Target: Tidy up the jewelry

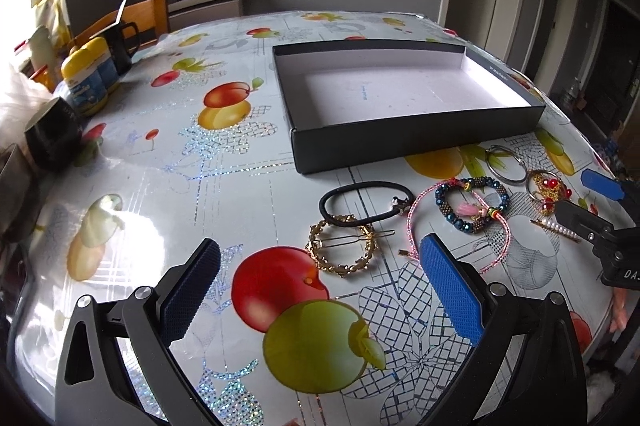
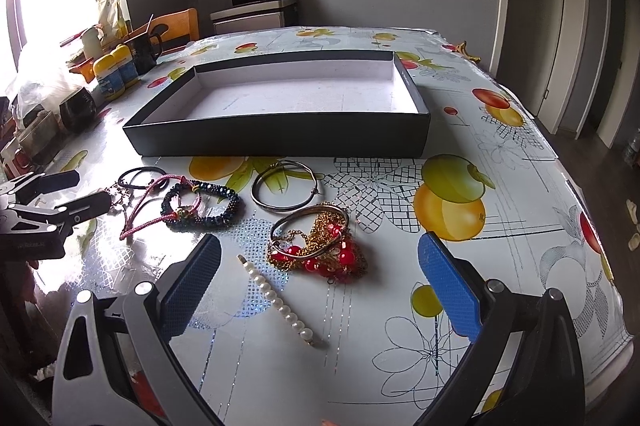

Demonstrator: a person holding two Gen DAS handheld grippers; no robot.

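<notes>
While both our left gripper [image 1: 320,290] and right gripper [image 2: 320,290] hover spread wide and empty, we should pinch the pearl hairpin [image 2: 280,302] near the desk's front edge across its narrow width, then lift it into the empty box [image 2: 280,136].

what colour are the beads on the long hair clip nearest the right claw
White, pearl-like beads in a row on the hair clip, on a gold-toned bar; clearest in the right wrist view.

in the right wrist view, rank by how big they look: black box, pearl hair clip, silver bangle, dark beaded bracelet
1. black box
2. pearl hair clip, though it lies nearest the camera, so this is unsure
3. silver bangle and dark beaded bracelet look about alike
</notes>
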